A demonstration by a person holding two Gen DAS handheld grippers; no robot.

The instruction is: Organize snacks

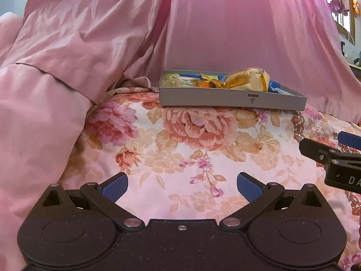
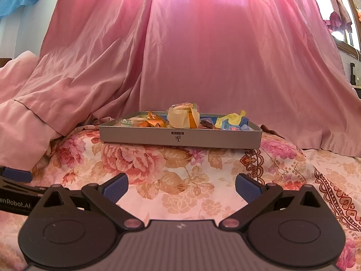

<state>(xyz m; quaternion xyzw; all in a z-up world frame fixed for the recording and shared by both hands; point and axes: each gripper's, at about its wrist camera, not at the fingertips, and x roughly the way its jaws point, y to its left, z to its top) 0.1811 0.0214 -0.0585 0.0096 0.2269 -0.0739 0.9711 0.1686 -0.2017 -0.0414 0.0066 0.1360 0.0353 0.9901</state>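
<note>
The left gripper was held wide open over the floral bedspread, nothing between its blue pads. The right gripper was likewise spread wide and empty, beside the left one. Ahead of both, well apart from the fingertips, the grey tray rested on the bedspread against the pink curtain. All visible snacks were seen inside it, loosely heaped; none was seen on the cloth. The work appeared nearly done or between steps. Any further tidying would best be approached from above the rim, with one wrapper pinched at a time.
</note>
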